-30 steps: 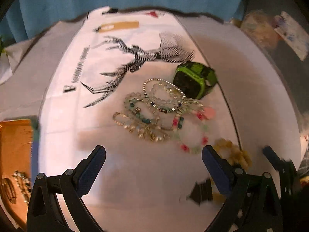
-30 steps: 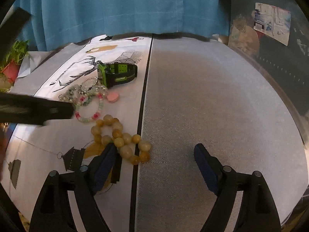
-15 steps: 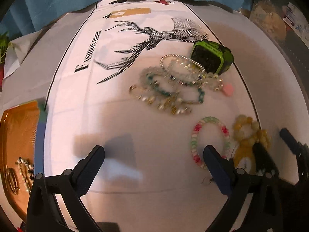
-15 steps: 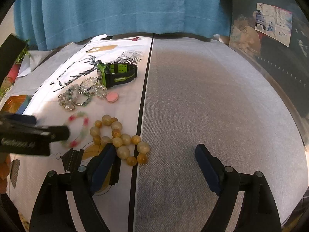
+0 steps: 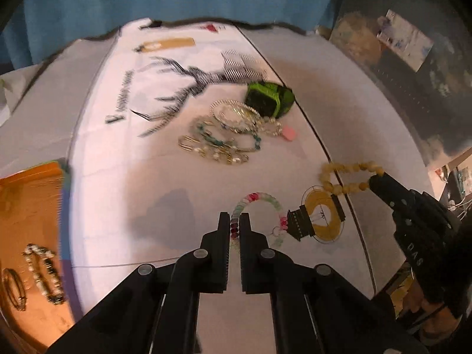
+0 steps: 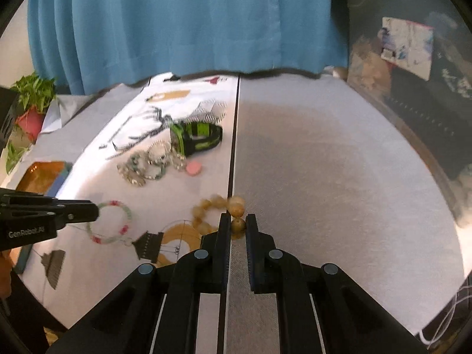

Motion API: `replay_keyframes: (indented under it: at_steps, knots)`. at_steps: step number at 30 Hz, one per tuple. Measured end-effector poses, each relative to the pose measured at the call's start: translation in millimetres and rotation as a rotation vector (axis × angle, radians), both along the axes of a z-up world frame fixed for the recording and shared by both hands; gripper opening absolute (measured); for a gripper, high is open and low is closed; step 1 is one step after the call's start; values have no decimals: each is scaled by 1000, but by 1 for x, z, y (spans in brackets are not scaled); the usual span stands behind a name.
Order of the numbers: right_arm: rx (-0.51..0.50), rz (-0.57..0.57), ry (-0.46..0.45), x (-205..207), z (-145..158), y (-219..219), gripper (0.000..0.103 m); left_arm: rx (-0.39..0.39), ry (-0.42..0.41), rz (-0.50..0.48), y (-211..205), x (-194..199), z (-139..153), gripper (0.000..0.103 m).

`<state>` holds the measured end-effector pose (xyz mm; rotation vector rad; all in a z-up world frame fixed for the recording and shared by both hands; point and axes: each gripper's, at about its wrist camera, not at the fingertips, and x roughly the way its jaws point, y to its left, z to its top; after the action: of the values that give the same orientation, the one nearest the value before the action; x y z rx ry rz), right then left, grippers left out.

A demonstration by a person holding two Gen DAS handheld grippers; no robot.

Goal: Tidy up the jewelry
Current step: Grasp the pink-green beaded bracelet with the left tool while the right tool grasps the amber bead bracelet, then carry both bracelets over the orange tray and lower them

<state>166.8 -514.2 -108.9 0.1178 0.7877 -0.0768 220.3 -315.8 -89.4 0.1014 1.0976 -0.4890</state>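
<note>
My left gripper (image 5: 234, 221) is shut on a pink, green and white bead bracelet (image 5: 259, 199), seen in the right wrist view too (image 6: 118, 206). My right gripper (image 6: 237, 222) is shut on a yellow amber bead bracelet (image 6: 236, 203), which hangs stretched from its tip in the left wrist view (image 5: 345, 174). A heap of loose bracelets (image 5: 227, 131) and a green and black watch (image 5: 270, 98) lie farther back on the white deer-print cloth (image 5: 165, 94). An orange tray (image 5: 26, 206) at the left holds a few bracelets (image 5: 44, 271).
A pink heart charm (image 5: 288, 133) lies beside the heap. A blue curtain (image 6: 188, 20) hangs behind the table. A potted plant (image 6: 29, 109) stands at the far left. Dark clutter (image 6: 419, 88) lines the right side beyond the grey cloth (image 6: 324, 162).
Both grippers were open; now the left has shut on the pink-green bracelet and the right on the amber bead bracelet, which has been pulled out of its heap.
</note>
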Motion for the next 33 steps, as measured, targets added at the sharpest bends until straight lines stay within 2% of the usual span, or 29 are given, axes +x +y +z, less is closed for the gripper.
replay_keyframes:
  at_steps: [5,7,12,18,25,33]
  knots:
    - [-10,3,-35,-20,28,10,10,-5,-92,-7,23,-20,35,4]
    - [-24,11,-40,-28,36,19,10,14,-152,-9,35,-37,50,4]
    - [-28,40,-42,-56,53,47,10,31,-241,3,69,-76,71,4]
    - [-32,122,-49,-104,71,98,10,33,-286,44,122,-128,84,4]
    - [-38,243,-48,-156,86,165,10,23,-294,95,182,-186,84,4]
    - [-39,375,-23,-206,87,223,10,-5,-310,157,232,-236,83,4]
